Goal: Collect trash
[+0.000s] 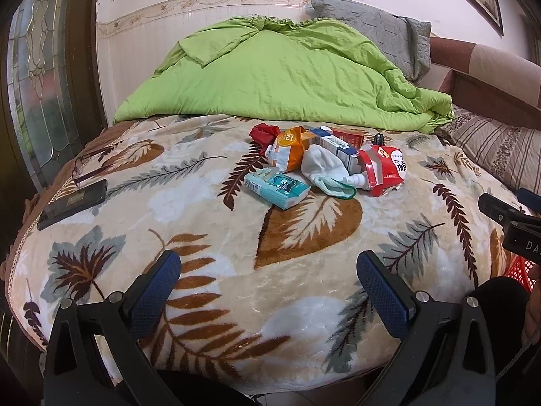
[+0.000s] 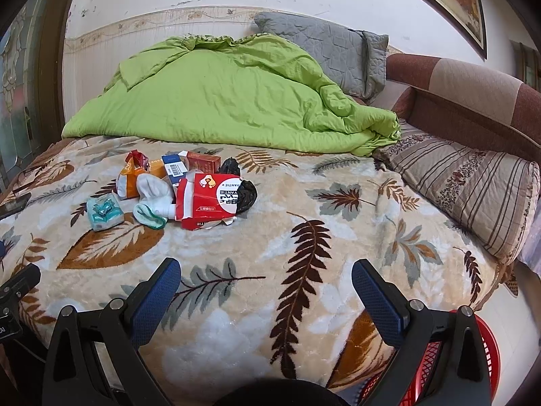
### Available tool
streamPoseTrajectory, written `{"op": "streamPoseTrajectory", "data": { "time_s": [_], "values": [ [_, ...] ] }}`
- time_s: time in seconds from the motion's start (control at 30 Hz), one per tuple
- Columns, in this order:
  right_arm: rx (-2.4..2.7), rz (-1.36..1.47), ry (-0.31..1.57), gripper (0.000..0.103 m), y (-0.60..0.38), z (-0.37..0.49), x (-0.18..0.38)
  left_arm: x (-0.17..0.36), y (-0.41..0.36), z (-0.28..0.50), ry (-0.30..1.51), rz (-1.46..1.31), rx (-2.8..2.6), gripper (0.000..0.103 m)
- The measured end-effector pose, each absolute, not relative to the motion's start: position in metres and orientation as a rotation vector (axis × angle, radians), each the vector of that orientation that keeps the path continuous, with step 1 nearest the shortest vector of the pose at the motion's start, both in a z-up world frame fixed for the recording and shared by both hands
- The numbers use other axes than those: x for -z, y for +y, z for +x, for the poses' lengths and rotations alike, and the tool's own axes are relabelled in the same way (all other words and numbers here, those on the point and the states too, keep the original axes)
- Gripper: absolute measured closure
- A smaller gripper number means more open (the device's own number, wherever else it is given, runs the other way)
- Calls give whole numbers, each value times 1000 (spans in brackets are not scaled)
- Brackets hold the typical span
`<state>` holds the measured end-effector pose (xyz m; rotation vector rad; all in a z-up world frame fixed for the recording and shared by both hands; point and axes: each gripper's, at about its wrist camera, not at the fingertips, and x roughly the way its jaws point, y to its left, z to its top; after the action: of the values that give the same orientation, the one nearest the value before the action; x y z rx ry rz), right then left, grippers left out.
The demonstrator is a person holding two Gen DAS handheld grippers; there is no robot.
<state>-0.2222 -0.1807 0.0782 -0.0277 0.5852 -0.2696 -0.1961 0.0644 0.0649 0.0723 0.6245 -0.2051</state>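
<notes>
A heap of trash lies mid-bed on the leaf-patterned blanket [image 1: 209, 237]: a torn red box [image 1: 385, 169] [image 2: 213, 196], an orange wrapper [image 1: 287, 150] [image 2: 130, 179], a blue-white carton [image 1: 334, 149] [image 2: 174, 167], a red-brown box [image 1: 348, 135] [image 2: 203, 162], a crumpled red wrapper [image 1: 265, 132] [image 2: 137, 158], a black bag [image 2: 245, 194], a teal tissue pack [image 1: 275, 187] [image 2: 103, 213] and a white sock [image 1: 321, 169] [image 2: 154, 189]. My left gripper [image 1: 268, 275] hangs open over the blanket's near edge, well short of the heap. My right gripper [image 2: 265, 284] is open too, nothing between its fingers.
A red mesh basket [image 2: 480, 348] [image 1: 519, 270] stands on the floor at the bed's near right corner. A phone [image 1: 72, 204] and glasses [image 1: 89, 165] lie at the left edge. A green duvet [image 1: 280, 71], grey pillow [image 2: 324, 47] and striped pillow [image 2: 473, 189] fill the far side.
</notes>
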Motion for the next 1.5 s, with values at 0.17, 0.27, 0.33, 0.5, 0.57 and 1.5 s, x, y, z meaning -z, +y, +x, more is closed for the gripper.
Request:
{"op": "streamPoseTrajectory", "data": {
  "time_s": [0.17, 0.27, 0.33, 0.5, 0.57, 1.5],
  "values": [
    [271, -28, 586, 1, -181, -223, -78, -65, 64, -196, 625, 71, 204, 0],
    [270, -26, 585, 1, -181, -223, -78, -65, 64, -196, 624, 70, 206, 0],
    [271, -29, 586, 1, -181, -223, -78, -65, 64, -196, 624, 71, 205, 0],
    [270, -29, 586, 1, -181, -223, -78, -66, 65, -196, 623, 69, 206, 0],
    [271, -29, 586, 1, -181, -223, -78, -66, 64, -196, 624, 70, 205, 0],
    [130, 140, 726, 1, -200, -191, -65, -45, 73, -156, 767, -94, 240, 6]
  ]
}}
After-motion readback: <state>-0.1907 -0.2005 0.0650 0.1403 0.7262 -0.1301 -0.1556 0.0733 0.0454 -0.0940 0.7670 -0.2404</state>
